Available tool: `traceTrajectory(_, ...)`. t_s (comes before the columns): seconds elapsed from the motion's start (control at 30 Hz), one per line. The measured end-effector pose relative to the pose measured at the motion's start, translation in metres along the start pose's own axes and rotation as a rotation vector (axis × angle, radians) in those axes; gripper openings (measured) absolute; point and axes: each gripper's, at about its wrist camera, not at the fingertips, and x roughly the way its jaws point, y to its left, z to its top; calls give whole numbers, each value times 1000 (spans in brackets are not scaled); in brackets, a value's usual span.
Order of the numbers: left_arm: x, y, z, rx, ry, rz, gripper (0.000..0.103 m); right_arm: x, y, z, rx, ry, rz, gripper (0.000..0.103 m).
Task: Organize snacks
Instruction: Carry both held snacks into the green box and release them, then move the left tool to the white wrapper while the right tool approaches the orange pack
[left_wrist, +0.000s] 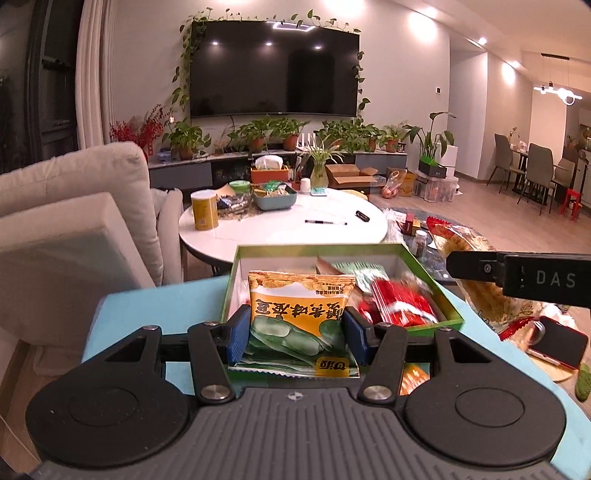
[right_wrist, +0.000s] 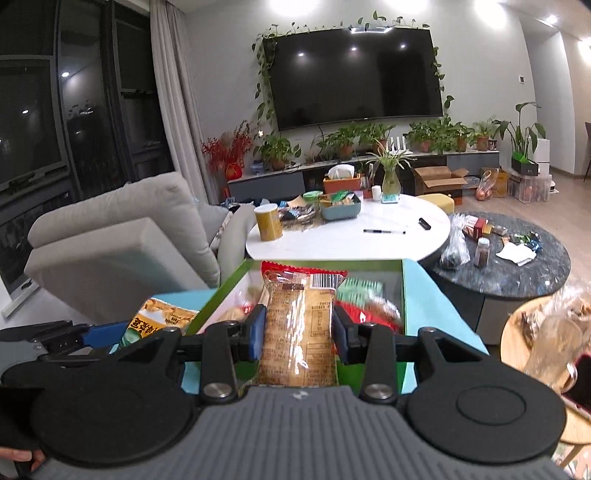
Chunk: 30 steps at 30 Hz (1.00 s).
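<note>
**A:** Where did you have the left gripper (left_wrist: 295, 325) at that moment?

**B:** I had its blue pads (left_wrist: 237, 334) clamped on the orange and green foil snack packet with Chinese lettering (left_wrist: 299, 317), one pad on each side edge. The packet stood up between the fingers, its lower end towards my camera, right at the near left corner of the shallow green-rimmed cardboard box (left_wrist: 424, 264). That box sat on the light blue tabletop (left_wrist: 147, 306).

**A:** And the right one?

**B:** My right gripper (right_wrist: 299, 332) was closed on a clear plastic packet of tan biscuits with a red top seal (right_wrist: 299, 325). It ran lengthwise between the pads, top end pointing away from me, over the near edge of the same box (right_wrist: 408, 295).

**A:** What was in the box already?

**B:** Red wrapped snacks (left_wrist: 399, 302) and a green ridged packet (left_wrist: 354, 267), lying towards the right side. They were blurred, so I couldn't tell more.

**A:** Could you see each gripper from the other camera?

**B:** Yes. In the right view the left gripper showed at the left edge with the orange packet (right_wrist: 162, 317) just outside the box's left wall.
</note>
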Motion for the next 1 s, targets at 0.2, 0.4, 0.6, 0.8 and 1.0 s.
traceTrajectory(0.2,31,2,21,31,-9,18,50,31,-7,15,14,4,-19,70)
traceTrajectory(0.4,68,3,29,48,8,27,50,67,-18,21,38,22,-47,70)
traceTrajectory(0.6,107,4,26,60,48,28,50,96,-23,20,49,46,-55,70)
traceTrajectory(0.8,135,4,23,69,81,28,52,117,-25,19,53,76,-54,70)
traceTrajectory(1.0,137,5,16,70,69,48,76,124,-27,12,68,105,-86,71)
